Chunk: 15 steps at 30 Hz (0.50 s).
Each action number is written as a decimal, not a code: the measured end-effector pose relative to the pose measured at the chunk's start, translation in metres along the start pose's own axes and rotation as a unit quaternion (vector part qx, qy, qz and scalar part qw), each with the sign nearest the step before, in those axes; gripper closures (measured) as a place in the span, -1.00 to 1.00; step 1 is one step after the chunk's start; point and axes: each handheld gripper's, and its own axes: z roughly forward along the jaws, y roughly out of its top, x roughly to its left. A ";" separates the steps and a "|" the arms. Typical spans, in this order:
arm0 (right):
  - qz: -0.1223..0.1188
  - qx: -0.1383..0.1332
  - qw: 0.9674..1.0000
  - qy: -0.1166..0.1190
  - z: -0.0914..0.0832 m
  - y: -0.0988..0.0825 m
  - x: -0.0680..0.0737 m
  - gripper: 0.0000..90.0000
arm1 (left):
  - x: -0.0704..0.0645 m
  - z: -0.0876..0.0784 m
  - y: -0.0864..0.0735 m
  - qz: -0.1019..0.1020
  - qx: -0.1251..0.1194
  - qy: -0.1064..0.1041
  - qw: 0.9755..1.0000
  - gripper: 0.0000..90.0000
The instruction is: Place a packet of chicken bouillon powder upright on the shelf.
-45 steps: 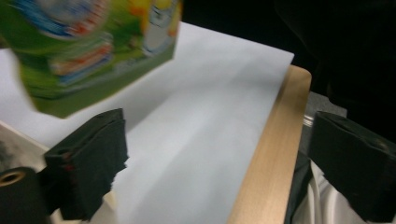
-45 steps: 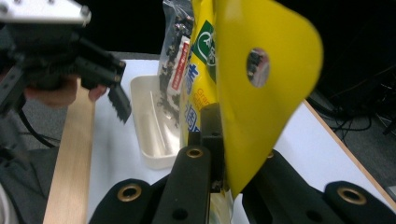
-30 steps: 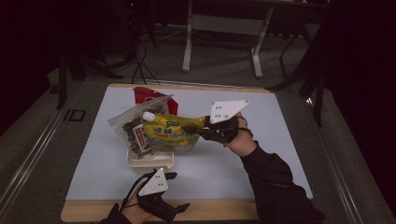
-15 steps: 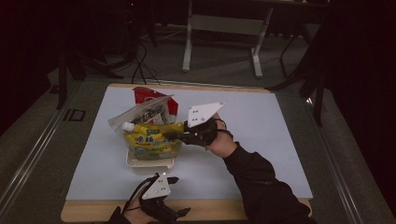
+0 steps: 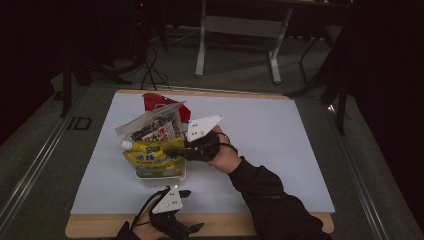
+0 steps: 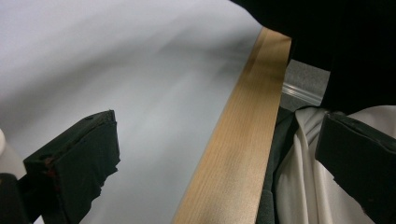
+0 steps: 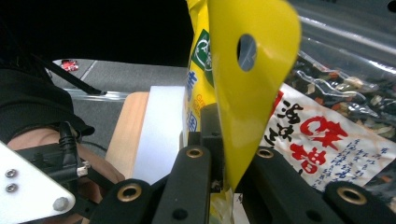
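The right gripper [image 5: 176,151] is clamped on the right-hand edge of a yellow spouted pouch [image 5: 150,161]; in the right gripper view its jaws are pressed together on the thin yellow film of the pouch [image 7: 243,93], which rises between them and shows a punched hang hole near the top. In the high view the pouch is positioned left of centre on the white table mat [image 5: 280,145], with its lower edge sitting in a shallow white tray [image 5: 165,179] and its white cap pointing left. Directly behind the pouch, on the far side, a clear bag of dark dried contents [image 5: 152,125] leans tilted with its printed label facing the near side; the same bag [image 7: 336,107] appears to the right of the yellow film in the right gripper view, touching or just beside it. A red packet [image 5: 160,102] stands at the far side of the clear bag. The left gripper [image 5: 172,192] rests at the near edge of the table, near the tray but apart from it. In the left gripper view its jaws stand spread wide with nothing between them, above the mat and the wooden table edge [image 6: 233,154].
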 end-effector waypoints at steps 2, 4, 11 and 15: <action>0.006 0.001 1.000 0.004 0.002 -0.002 0.000 1.00 | 0.000 0.000 0.000 -0.002 -0.001 -0.001 1.000 -0.98; 0.008 0.002 1.000 0.006 0.004 -0.005 0.001 1.00 | 0.000 0.001 -0.001 -0.003 0.000 0.001 1.000 -0.98; 0.022 0.008 1.000 0.010 0.013 -0.018 0.002 1.00 | 0.002 0.001 -0.001 -0.004 0.001 0.001 1.000 -0.98; 0.027 0.009 1.000 0.013 0.016 -0.023 0.003 1.00 | 0.002 0.001 -0.001 -0.004 0.001 0.001 1.000 -0.98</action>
